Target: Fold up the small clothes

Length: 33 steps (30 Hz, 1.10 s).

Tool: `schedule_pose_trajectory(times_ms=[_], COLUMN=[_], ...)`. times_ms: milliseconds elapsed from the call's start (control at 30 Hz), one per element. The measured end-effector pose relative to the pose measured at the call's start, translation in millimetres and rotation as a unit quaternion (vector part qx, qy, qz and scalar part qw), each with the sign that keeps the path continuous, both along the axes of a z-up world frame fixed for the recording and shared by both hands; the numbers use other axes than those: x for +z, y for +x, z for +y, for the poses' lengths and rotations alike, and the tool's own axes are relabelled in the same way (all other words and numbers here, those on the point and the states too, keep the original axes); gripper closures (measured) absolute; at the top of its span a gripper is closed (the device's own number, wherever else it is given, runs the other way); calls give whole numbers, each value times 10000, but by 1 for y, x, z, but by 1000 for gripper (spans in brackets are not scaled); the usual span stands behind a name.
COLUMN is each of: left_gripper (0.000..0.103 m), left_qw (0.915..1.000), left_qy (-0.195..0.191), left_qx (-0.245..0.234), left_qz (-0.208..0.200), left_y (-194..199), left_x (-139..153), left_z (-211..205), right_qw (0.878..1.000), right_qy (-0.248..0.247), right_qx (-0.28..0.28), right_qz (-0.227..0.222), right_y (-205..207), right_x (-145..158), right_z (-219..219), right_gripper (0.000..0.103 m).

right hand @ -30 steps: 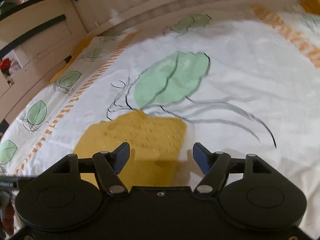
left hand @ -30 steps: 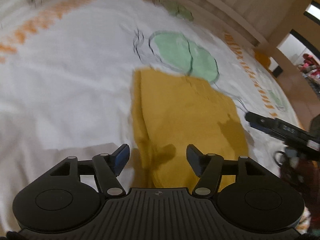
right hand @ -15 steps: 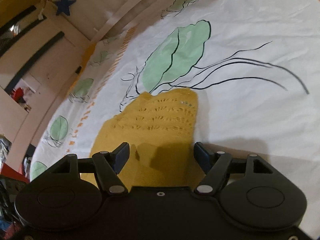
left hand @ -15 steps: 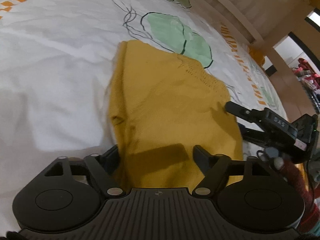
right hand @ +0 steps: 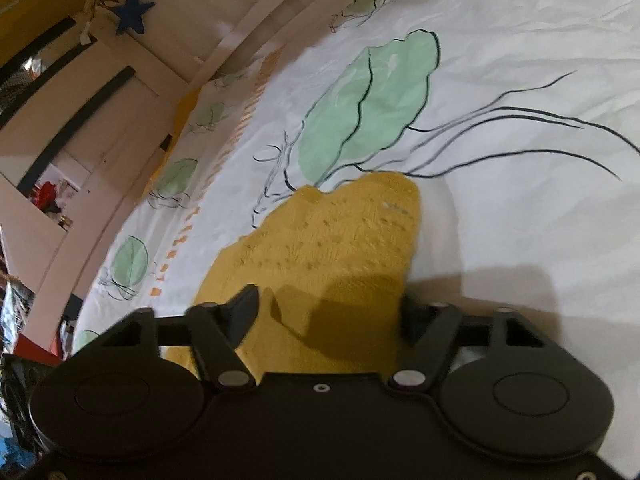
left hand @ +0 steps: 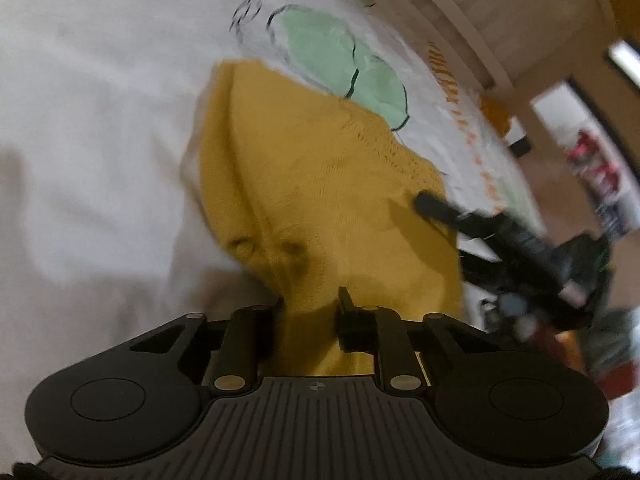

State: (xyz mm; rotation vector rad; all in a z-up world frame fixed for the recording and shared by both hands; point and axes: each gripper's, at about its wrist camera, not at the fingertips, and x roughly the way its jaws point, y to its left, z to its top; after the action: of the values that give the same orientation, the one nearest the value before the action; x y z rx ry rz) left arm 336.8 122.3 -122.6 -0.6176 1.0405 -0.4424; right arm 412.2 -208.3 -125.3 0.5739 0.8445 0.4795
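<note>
A small mustard-yellow knit garment (left hand: 320, 184) lies on a white bedsheet (left hand: 100, 120) printed with green leaves. My left gripper (left hand: 310, 312) is shut on the garment's near edge, and the cloth bunches up between its fingers. In the right wrist view the same garment (right hand: 332, 240) lies under my right gripper (right hand: 328, 312), whose jaws are still wide apart, straddling the near edge of the cloth. The right gripper also shows in the left wrist view (left hand: 500, 228) at the garment's right edge.
The sheet (right hand: 520, 60) spreads far to the left and beyond the garment. A wooden bed frame (left hand: 500, 20) runs along the far side. A doorway with clutter (left hand: 592, 160) lies to the right, past the bed's edge.
My left gripper has closed on the garment's near edge, bunching the cloth. My right gripper has stayed low over the garment's other side, its jaws still apart.
</note>
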Motion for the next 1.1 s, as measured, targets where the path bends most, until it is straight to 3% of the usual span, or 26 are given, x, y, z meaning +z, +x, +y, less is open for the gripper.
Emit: schedule_pose_trajectory(times_ms=[33, 100, 300, 400, 800, 933, 1100], left_gripper=[87, 88, 89, 89, 89, 89, 86], left_qw=[10000, 9999, 9991, 9981, 9919, 9957, 9966], left_qy=[-80, -90, -421, -567, -940, -514, 502], left_qx=[29, 47, -90, -244, -774, -748, -650], left_qz=[42, 32, 10, 56, 360, 171, 108], left_y=[-1, -7, -37, -61, -159, -174, -181], left_x=[0, 3, 26, 36, 38, 36, 18], left_z=[1, 1, -2, -9, -46, -52, -59], right_qw=[9999, 9998, 9991, 9982, 9971, 9973, 9881], right_qy=[-106, -188, -422, -506, -293, -383, -1423], right_qx=[25, 59, 86, 88, 98, 37, -447], right_qz=[29, -24, 55, 302, 691, 619, 384], right_y=[-1, -8, -37, -62, -183, -206, -214], right_x=[1, 9, 44, 56, 72, 70, 59], right_z=[0, 1, 2, -3, -39, -47, -51], right_gripper=[61, 63, 64, 64, 64, 64, 58])
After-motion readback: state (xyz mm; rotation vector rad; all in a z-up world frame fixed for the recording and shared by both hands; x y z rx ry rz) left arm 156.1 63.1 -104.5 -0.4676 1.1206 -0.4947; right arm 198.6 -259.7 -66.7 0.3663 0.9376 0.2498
